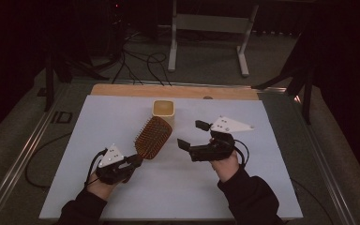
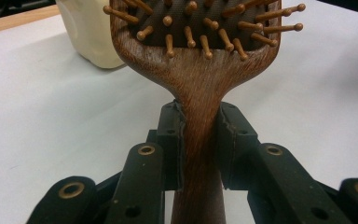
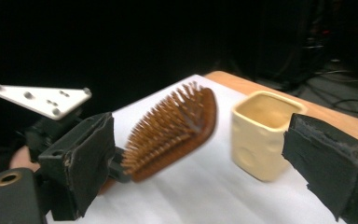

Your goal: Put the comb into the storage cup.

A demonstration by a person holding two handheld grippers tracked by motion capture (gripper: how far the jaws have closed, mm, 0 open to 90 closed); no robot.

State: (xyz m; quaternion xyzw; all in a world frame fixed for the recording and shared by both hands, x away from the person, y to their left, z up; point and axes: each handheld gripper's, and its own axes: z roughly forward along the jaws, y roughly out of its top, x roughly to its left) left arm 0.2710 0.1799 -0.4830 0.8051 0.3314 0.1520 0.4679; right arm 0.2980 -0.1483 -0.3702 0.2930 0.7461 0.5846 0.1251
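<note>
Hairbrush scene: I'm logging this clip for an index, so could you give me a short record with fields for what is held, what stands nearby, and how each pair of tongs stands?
held thing: wooden hairbrush, bristles up, lifted off the sheet
held by: left tongs, pads clamped on the brush handle
right tongs: open, nothing between the pads, beside the brush head
nearby: cream cup, upright just beyond the brush head
surface: white sheet on a wooden table
</note>
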